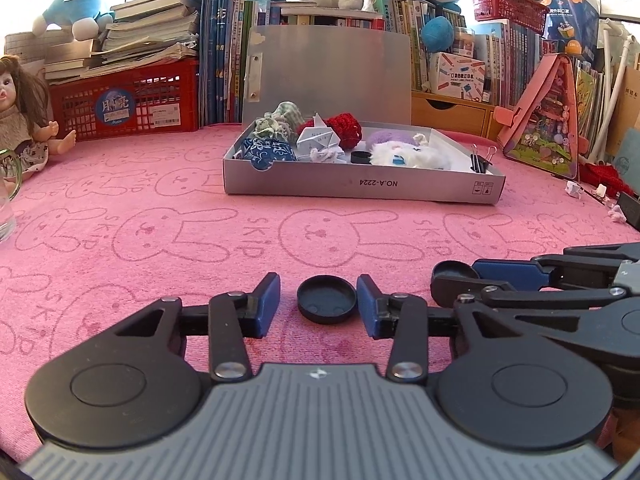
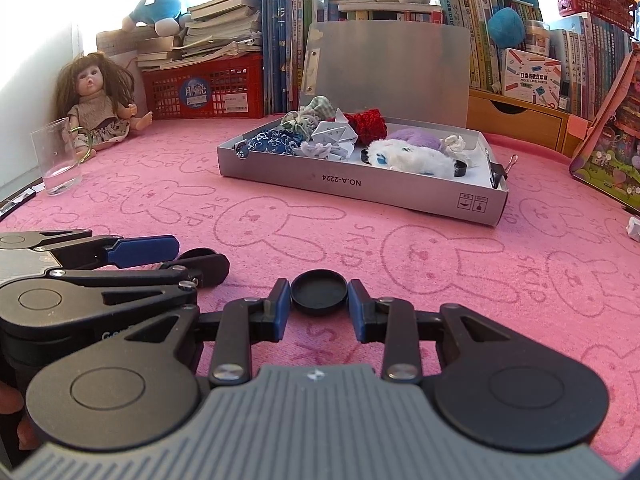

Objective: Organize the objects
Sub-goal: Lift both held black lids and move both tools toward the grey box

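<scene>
The right tool [image 2: 319, 304] grips one black cap [image 2: 319, 292] by its rim; the left tool [image 1: 319, 306] brackets another black cap [image 1: 327, 299], pads not touching. Both look light, stiff, slippery.

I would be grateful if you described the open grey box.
The grey cardboard box is shallow, its lid standing upright behind it. NO.A-2224 reads upside down on the front wall. It lies on the pink rabbit-print cloth, full of fabric, paper and plush things; a binder clip sits at its right end.

left gripper [image 1: 318, 306]: fingers apart | right gripper [image 2: 319, 304]: fingers clamped
</scene>
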Motion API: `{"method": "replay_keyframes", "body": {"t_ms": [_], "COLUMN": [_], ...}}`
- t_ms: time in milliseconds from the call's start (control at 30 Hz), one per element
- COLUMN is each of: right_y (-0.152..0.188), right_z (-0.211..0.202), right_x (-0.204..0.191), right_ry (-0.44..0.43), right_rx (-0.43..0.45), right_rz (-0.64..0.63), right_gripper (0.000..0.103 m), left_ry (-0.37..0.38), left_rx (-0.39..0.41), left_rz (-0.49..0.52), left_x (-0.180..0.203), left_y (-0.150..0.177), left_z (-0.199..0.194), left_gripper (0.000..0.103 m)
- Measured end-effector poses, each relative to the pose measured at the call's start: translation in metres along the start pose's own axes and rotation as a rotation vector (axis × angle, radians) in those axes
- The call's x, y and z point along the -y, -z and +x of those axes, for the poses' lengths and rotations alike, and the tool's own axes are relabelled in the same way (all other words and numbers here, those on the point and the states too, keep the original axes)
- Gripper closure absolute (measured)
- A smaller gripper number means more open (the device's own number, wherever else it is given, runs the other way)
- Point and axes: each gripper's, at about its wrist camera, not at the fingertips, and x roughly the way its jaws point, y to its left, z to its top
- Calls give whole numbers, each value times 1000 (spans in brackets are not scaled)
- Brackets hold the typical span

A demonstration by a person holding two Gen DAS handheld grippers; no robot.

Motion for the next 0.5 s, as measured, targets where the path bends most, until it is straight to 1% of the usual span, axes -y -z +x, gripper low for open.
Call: {"method": "replay_keyframes", "body": {"t_ms": [167,333,500], "right_y": [-3,-7,-10], "right_z": [4,11,15], "right_x": [-5,-12,-18], "right_ry": [-16,-44,-47], "right_rx": [-3,-6,-5], "right_rz": [-2,2,-4], "right_gripper": [66,66,66], "left_ry": [-3,-11,-22], "left_rx": [5,13,22], "left_rz": [-25,-53,-62], "left_x": [-6,-16,-22], "left_y": [0,1,1], "left_z": [-1,-2,-2], "left_gripper": [67,67,67]}}
